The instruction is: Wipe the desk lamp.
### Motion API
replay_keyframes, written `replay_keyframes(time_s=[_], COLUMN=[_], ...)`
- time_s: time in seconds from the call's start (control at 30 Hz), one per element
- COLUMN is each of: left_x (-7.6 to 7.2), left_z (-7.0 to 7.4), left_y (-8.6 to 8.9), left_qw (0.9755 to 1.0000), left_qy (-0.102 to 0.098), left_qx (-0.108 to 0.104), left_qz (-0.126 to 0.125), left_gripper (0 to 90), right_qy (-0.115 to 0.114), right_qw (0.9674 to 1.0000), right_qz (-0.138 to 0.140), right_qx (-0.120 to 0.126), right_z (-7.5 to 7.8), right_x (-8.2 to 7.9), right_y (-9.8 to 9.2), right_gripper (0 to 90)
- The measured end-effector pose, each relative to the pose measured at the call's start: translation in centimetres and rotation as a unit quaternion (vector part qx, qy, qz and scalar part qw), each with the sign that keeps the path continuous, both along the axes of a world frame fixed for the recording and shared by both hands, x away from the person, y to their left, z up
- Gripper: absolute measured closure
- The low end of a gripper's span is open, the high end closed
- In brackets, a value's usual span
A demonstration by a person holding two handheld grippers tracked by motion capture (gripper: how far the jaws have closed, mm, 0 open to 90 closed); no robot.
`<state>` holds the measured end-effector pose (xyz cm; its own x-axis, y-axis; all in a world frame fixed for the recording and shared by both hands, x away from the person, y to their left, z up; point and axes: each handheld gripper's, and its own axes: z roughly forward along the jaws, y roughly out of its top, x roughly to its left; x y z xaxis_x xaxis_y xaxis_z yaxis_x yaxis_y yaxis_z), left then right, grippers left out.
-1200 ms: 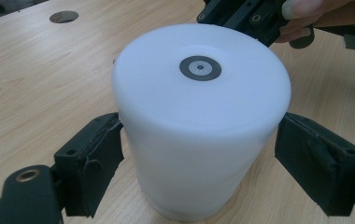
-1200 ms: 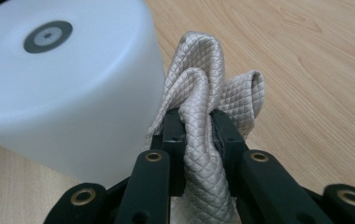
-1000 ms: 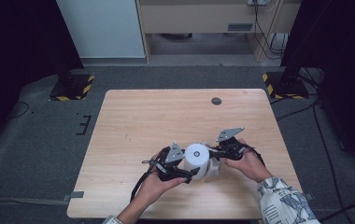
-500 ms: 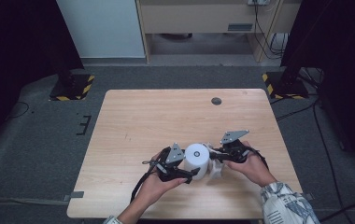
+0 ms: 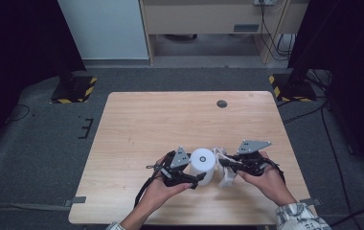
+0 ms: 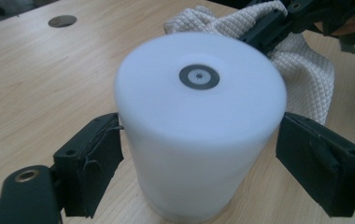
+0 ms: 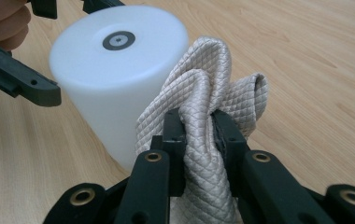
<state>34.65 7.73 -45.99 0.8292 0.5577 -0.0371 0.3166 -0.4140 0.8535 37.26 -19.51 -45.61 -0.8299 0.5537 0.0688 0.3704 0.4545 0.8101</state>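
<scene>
A white cylinder (image 5: 202, 163) with a small dark ring on its top stands upright on the wooden table (image 5: 170, 120) near the front edge. My left gripper (image 5: 195, 170) clasps it from the left, one pad on each side of its wall (image 6: 199, 140). Just right of it, my right gripper (image 5: 222, 166) is shut on a cream quilted cloth (image 5: 227, 178). In the right gripper view the cloth (image 7: 203, 74) bunches up between the jaws and rests against the cylinder (image 7: 115, 70). From the left gripper view the cloth (image 6: 306, 70) hangs behind the cylinder.
A small dark round disc (image 5: 221, 103) lies on the table's far right part. Bare wood stretches across the far and left areas. Yellow-and-black striped stand bases (image 5: 74, 91) sit on the floor beyond both far corners.
My right gripper has drawn a little to the right and up with the cloth in it, away from the cylinder's side. The left gripper and cylinder have stayed put.
</scene>
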Motion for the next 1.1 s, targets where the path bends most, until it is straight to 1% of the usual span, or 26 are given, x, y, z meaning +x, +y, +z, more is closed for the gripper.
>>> replay_keyframes(time_s=[0.07,0.2,0.27,0.3,0.4,0.5,0.53,0.6,0.67,0.7,0.73,0.77,0.83,0.93,1.0,1.1], left_x=[0.0,0.3,0.4,0.6,0.9,1.3,1.4,1.6,1.8,1.8,1.8,1.8,1.9,2.1,2.2,2.1], left_z=[0.5,1.8,2.2,2.3,2.1,2.1,2.2,2.5,2.6,2.6,2.6,2.5,2.4,2.1,1.9,1.8], left_y=[0.1,-0.4,-0.8,-0.9,-1.1,-1.1,-1.1,-1.1,-1.2,-1.2,-1.3,-1.3,-1.4,-1.5,-1.5,-1.6], left_qw=[1.0000,0.9999,0.9996,0.9996,0.9996,0.9998,0.9998,0.9998,0.9996,0.9994,0.9993,0.9992,0.9992,0.9989,0.9986,0.9982], left_qy=[-0.004,-0.015,-0.018,-0.020,-0.015,-0.006,-0.004,-0.005,0.000,0.002,0.001,-0.001,0.001,0.002,0.005,0.002], left_qx=[-0.003,0.000,0.008,0.013,0.016,0.011,0.006,0.007,0.005,0.007,0.010,0.015,0.017,0.026,0.034,0.042], left_qz=[-0.001,-0.009,-0.018,-0.018,-0.016,-0.018,-0.017,-0.019,-0.027,-0.033,-0.035,-0.036,-0.036,-0.038,-0.041,-0.042], left_gripper=[13.3,12.8,12.0,11.5,11.2,10.6,11.2,13.3,12.8,12.2,11.0,9.6,8.1,8.2,9.0,8.7], right_qy=[-0.003,-0.007,-0.007,-0.007,-0.007,-0.006,-0.007,-0.006,-0.007,-0.007,-0.006,-0.007,-0.006,-0.007,-0.009,-0.012], right_qw=[1.0000,0.9999,0.9998,0.9998,0.9997,0.9997,0.9997,0.9997,0.9997,0.9996,0.9996,0.9996,0.9996,0.9995,0.9994,0.9987], right_qz=[-0.005,-0.011,-0.013,-0.014,-0.015,-0.015,-0.015,-0.017,-0.018,-0.020,-0.021,-0.022,-0.021,-0.022,-0.023,-0.029], right_qx=[0.004,0.009,0.012,0.012,0.016,0.016,0.016,0.016,0.016,0.017,0.018,0.019,0.019,0.021,0.025,0.041], right_z=[0.2,0.6,0.6,0.6,0.5,0.4,0.4,0.4,0.5,0.5,0.5,0.5,0.5,0.6,0.8,1.1], right_x=[-0.2,-0.6,-0.7,-0.7,-0.7,-0.6,-0.6,-0.5,-0.6,-0.6,-0.6,-0.7,-0.6,-0.6,-0.7,-0.8], right_y=[0.0,0.0,0.1,0.1,0.3,0.4,0.4,0.3,0.4,0.3,0.3,0.4,0.4,0.5,0.4,0.2], right_gripper=[78.0,78.0,77.9,78.0,77.9,77.8,77.8,77.7,77.5,77.5,77.5,77.5,77.5,77.5,77.5,77.5])
